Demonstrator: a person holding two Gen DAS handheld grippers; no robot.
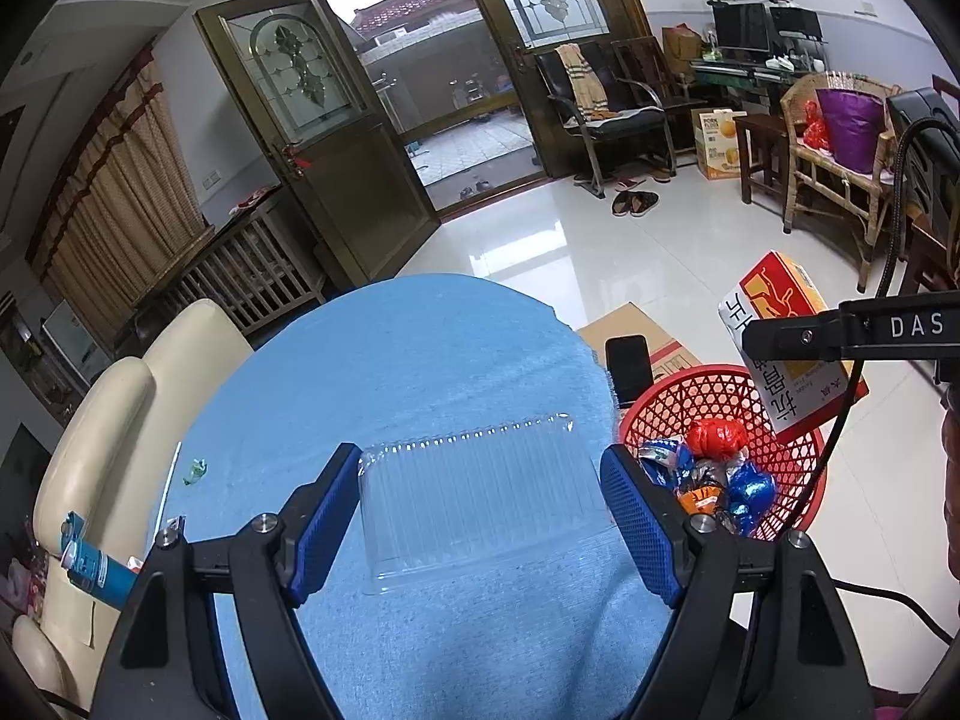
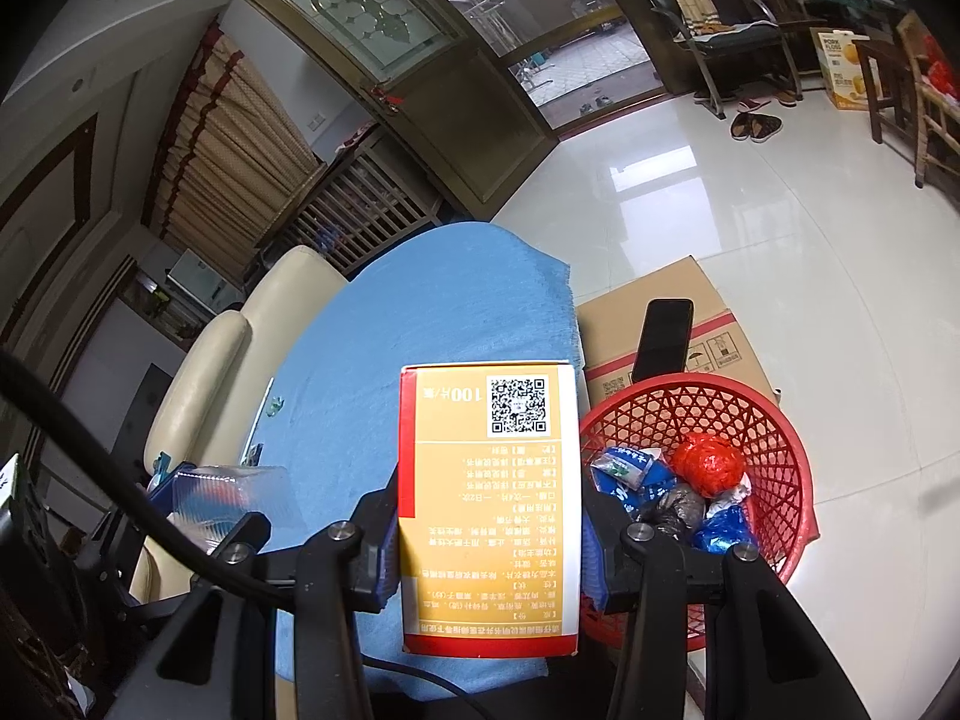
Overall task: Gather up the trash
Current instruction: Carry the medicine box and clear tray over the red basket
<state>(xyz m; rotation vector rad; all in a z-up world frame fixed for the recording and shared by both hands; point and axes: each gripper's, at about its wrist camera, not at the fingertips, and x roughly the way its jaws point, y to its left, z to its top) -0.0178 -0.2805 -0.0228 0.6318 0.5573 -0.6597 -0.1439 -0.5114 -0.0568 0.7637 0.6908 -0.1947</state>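
**A:** Where did the task's things lie, and how were the hands posed?

**B:** The clear plastic clamshell container (image 1: pixel 474 510) lay on the blue cloth (image 1: pixel 420 360) of the round table, between the fingers of the left gripper (image 1: pixel 480 531), which pointed obliquely downward across the table. The orange medicine box (image 2: pixel 489 504) was held above the table's edge by the right gripper (image 2: pixel 489 540), likewise angled downward, just beside the red basket (image 2: pixel 780 432).

**A:** And the jaws?

**B:** The left jaws stood wide, their blue textured pads (image 1: pixel 321 531) flanking the container's sides; whether they pressed on it could not be told. The right jaws were clamped on the box's long sides.

**A:** Materials and shapes?

**B:** The container was transparent, ribbed and roughly rectangular. The box was cardboard, orange with white and red bands, printed text and a QR code (image 2: pixel 518 407). The basket was red plastic lattice, round, holding crumpled wrappers (image 2: pixel 708 468), red, blue and dark. Behind it stood a corrugated cardboard carton (image 2: pixel 648 306) bearing a black phone (image 2: pixel 663 342). A cream leather sofa (image 1: pixel 120 396) bordered the table's far side.
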